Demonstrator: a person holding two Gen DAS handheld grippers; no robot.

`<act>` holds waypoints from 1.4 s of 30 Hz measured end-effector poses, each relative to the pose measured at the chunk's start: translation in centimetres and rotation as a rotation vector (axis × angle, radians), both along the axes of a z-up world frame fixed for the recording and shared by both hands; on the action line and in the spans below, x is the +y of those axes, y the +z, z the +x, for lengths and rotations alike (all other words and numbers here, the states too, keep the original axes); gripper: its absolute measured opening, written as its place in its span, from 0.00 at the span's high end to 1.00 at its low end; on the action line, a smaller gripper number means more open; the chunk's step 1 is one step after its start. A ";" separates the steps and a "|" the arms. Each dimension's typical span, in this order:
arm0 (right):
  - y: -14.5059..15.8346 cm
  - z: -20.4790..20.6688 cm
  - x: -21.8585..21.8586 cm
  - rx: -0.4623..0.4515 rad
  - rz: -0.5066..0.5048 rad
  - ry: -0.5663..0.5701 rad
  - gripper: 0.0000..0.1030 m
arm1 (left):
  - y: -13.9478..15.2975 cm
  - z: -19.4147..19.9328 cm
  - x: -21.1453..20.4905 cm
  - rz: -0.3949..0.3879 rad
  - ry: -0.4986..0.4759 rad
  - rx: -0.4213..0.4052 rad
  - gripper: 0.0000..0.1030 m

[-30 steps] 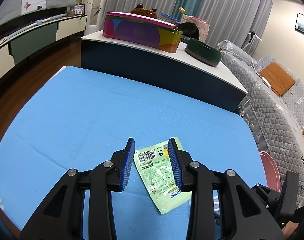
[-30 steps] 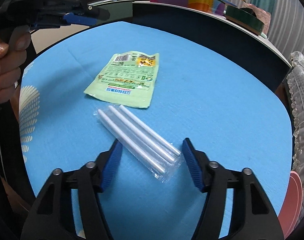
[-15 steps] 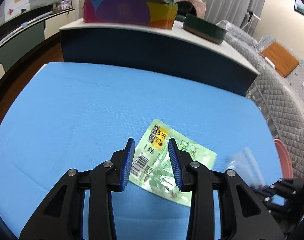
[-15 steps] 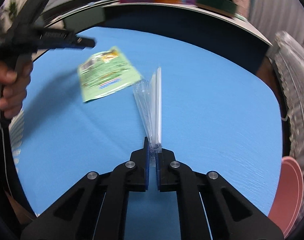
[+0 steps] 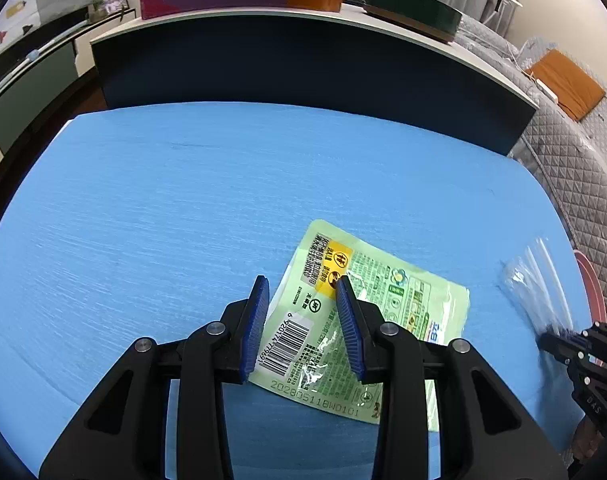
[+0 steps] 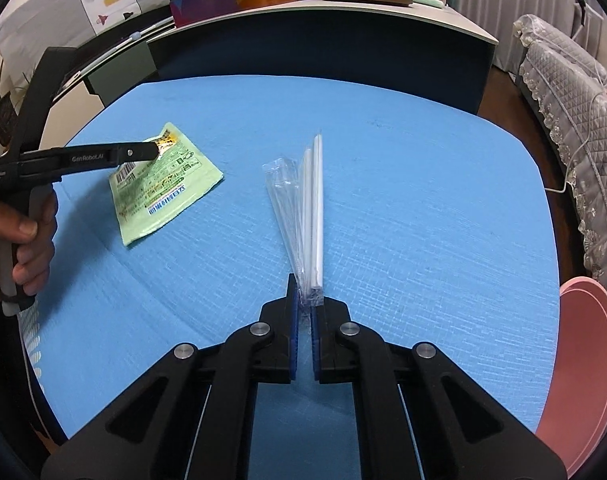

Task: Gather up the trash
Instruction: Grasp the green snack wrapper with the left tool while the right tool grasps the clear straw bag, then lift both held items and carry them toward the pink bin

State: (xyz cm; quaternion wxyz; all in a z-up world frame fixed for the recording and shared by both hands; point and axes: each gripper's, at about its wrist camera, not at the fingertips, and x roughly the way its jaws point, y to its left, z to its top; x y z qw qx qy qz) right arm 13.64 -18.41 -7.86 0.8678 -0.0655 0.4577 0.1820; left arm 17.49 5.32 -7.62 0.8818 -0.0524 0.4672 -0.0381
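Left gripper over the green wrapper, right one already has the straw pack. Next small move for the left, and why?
Probably lower the left gripper a little further and close on the green wrapper. Its jaws stand open astride the wrapper's barcode corner, which lies flat on the blue table. The right gripper is shut on the clear straw pack, so only the wrapper remains.

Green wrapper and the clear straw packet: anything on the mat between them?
Nothing. In the right wrist view only bare blue mat separates the green wrapper from the straw packet pinched in the right gripper.

"GenRobot.AI" on left tool [image 6: 155, 151]; "2028051" on wrapper [image 5: 387, 304]
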 end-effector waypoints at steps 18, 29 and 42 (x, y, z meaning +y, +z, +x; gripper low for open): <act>1.8 -1.4 -1.0 -0.054 0.001 -0.045 0.95 | 2.0 -2.1 -1.0 -0.020 -0.061 -0.062 0.92; 4.4 -3.1 -2.7 -0.126 0.014 -0.105 0.95 | 5.2 -4.2 -2.5 -0.048 -0.085 -0.166 0.98; 6.5 -5.2 -6.7 -0.185 0.041 -0.204 0.95 | 7.8 -5.8 -5.4 -0.067 -0.138 -0.243 0.99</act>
